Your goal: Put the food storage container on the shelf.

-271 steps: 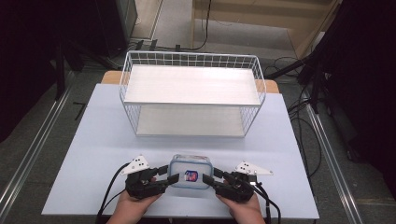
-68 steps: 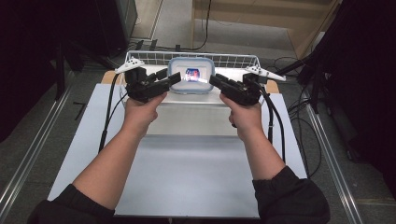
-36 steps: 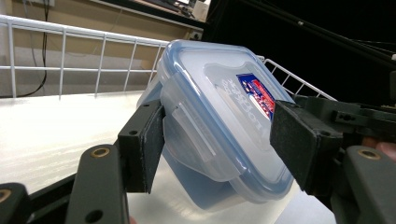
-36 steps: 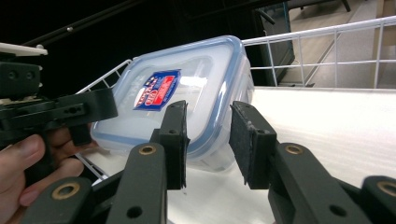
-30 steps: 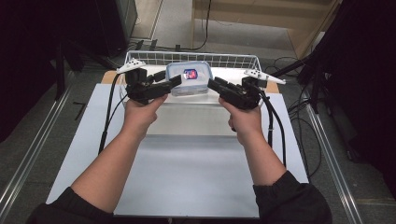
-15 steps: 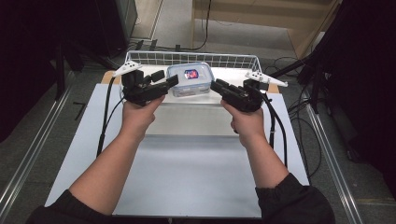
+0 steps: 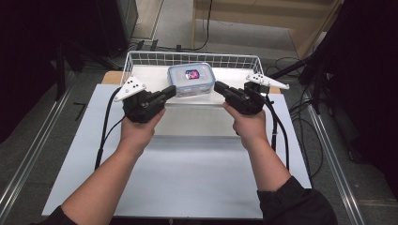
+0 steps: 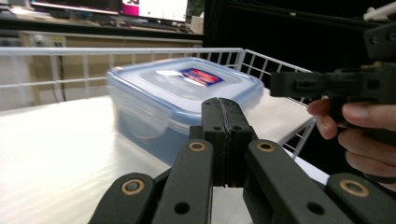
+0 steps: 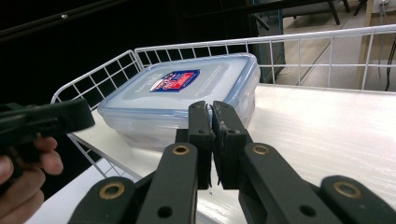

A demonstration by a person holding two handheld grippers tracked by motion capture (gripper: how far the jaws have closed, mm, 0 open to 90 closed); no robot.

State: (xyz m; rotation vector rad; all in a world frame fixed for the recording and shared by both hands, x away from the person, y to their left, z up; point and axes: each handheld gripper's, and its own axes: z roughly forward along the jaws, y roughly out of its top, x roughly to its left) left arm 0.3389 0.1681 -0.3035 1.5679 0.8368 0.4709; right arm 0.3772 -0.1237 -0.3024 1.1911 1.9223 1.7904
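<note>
A clear plastic food box with a blue-rimmed lid and a red-and-blue label (image 7: 191, 78) (image 8: 187, 95) (image 9: 180, 95) rests on the white top shelf of a wire basket rack (image 7: 141, 75). My left gripper (image 7: 172, 91) (image 8: 223, 109) is at the box's left front corner, jaws shut with nothing between them. At the box's right front corner is my right gripper (image 7: 218, 86) (image 9: 210, 112), also shut and empty. Both tips sit just short of the box, apart from it.
The rack's wire rim (image 7: 190, 57) (image 9: 299, 37) (image 8: 93, 51) runs behind and beside the box. A white table (image 7: 187, 173) lies below my forearms. Black cables (image 7: 105, 131) trail from each gripper. Metal rails (image 7: 33, 154) flank the table.
The box, once at the table's front edge between both grippers, was carried up onto the rack shelf. Over the last second both grippers have pulled back toward me, leaving it there.
</note>
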